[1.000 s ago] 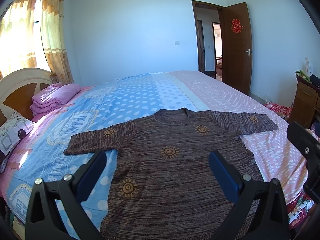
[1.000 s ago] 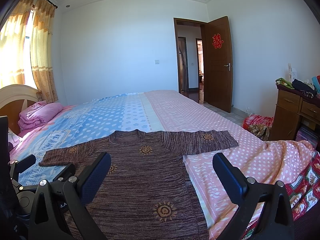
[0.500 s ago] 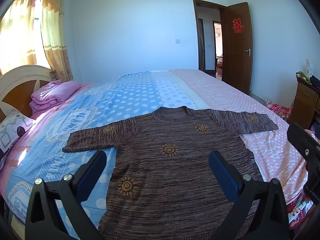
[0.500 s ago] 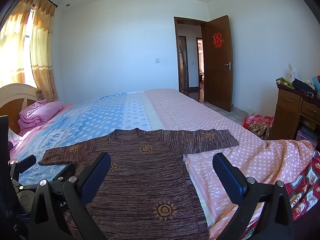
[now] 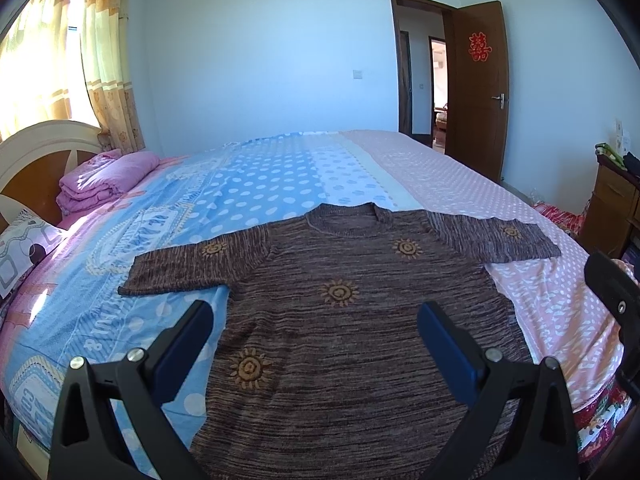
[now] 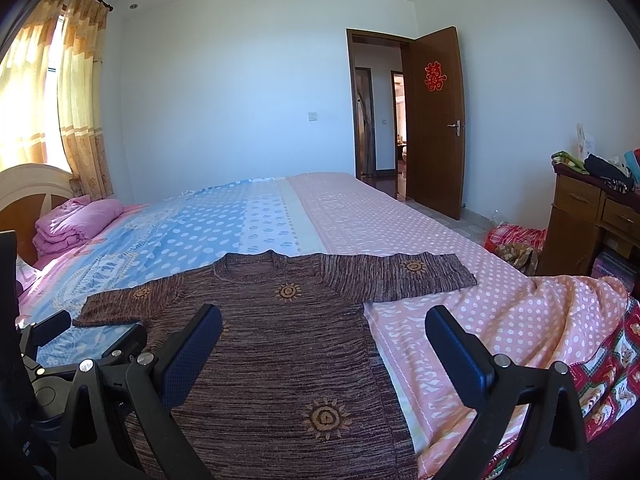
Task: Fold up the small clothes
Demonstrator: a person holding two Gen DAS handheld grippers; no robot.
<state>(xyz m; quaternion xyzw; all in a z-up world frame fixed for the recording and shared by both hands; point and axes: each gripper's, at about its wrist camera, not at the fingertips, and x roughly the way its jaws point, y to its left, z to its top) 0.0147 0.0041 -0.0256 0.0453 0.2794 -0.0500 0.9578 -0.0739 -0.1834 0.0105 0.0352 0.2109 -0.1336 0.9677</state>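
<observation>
A brown knit sweater with orange sun motifs lies flat and face up on the bed, both short sleeves spread out sideways; it also shows in the right wrist view. My left gripper is open and empty, hovering above the sweater's lower body. My right gripper is open and empty, above the sweater's right edge and the pink sheet. The right gripper's body shows at the right edge of the left wrist view, and the left gripper's body at the left of the right wrist view.
The bed has a blue dotted sheet on the left and a pink dotted sheet on the right. A folded pink blanket lies by the headboard. A wooden dresser stands at right. The door is open.
The left wrist view has shifted slightly, so the sweater sits a little higher in frame. Both grippers stay open and the sweater has not moved.
</observation>
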